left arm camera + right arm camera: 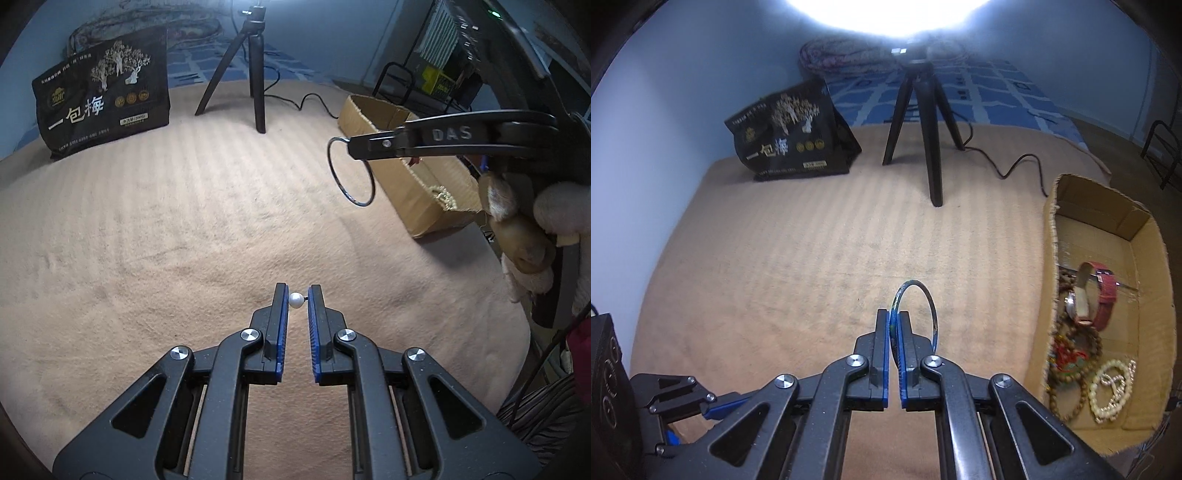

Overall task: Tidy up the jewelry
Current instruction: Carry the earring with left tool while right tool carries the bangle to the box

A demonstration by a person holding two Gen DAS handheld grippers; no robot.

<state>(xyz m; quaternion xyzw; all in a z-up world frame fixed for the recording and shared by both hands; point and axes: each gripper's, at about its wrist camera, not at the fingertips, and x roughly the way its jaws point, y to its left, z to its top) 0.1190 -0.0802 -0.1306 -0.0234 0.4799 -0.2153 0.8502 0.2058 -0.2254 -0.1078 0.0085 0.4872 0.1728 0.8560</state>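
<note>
My left gripper (pixel 298 295) is shut on a small white pearl earring (pixel 296 300), pinched between its blue pads above the beige blanket. My right gripper (pixel 894 314) is shut on a thin dark hoop bangle (pixel 932 306), which stands up past the fingertips. In the left wrist view the right gripper (pixel 351 147) reaches in from the right with the bangle (pixel 334 177) hanging from its tip, in front of the cardboard box (pixel 402 184). In the right wrist view the box (pixel 1052 229) lies at the right and holds a red-strapped watch (pixel 1106 299), wooden bead bracelets (pixel 1071 376) and a pearl bracelet (pixel 1112 391).
A black camera tripod (pixel 929 147) with a trailing cable stands at the back of the beige blanket (pixel 812 258). A black printed bag (pixel 792 136) stands to its left. A dark device (pixel 605 387) sits at the lower left edge. Shelving (pixel 443 66) rises behind the box.
</note>
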